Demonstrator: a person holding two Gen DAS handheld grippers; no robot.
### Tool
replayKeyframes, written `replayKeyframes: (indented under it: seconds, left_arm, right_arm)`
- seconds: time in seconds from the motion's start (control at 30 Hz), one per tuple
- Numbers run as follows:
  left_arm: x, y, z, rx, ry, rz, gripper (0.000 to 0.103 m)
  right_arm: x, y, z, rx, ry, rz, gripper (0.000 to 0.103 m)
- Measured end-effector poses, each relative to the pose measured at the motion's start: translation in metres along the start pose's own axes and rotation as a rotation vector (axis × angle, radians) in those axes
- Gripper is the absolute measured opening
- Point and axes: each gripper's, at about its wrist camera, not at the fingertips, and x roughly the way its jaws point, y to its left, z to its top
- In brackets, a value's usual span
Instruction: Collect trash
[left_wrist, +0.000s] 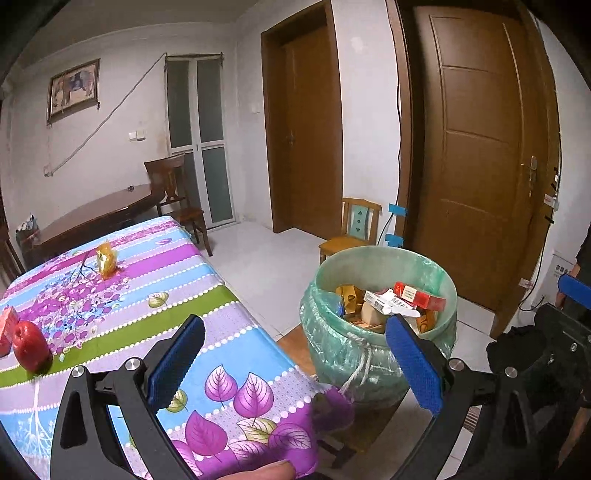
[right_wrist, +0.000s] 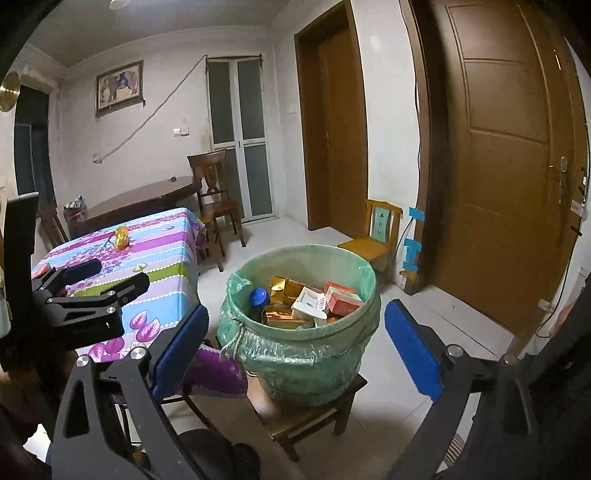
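Both grippers face a trash bin (right_wrist: 301, 332) lined with a green plastic bag and tied round with a cord; it sits on a low wooden stool (right_wrist: 306, 413) just beside the corner of the desk (left_wrist: 207, 280).

Right gripper (right_wrist: 295, 354): jaws wide apart, nothing between the blue pads; the bin shows in the gap beyond them.

Left gripper (left_wrist: 295, 365): jaws also wide apart and empty, above the desk corner with the bin to its right. A fingertip shows at the bottom edge of the left wrist view.

Bin contents: red-and-white cartons (right_wrist: 341, 297), gold packets (right_wrist: 286, 290), a blue cap (right_wrist: 258, 296), piled close to the rim.

On the desk, over a flowered cloth: a gold wrapper (left_wrist: 106, 263) near the far end, a red apple (left_wrist: 31, 345) at the left, a red box (left_wrist: 8, 325) touching it, mostly cut off by the frame edge.
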Motion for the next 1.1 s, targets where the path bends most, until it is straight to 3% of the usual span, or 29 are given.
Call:
replayKeyframes:
  seconds: [1.1]
  left_arm:
    - [0.0023,-0.0031,-0.0066,0.033,0.003,-0.008,0.098]
  right_arm:
    - [0.0010,0.0020,-0.0023,0.005,0.006,0.008,0.093]
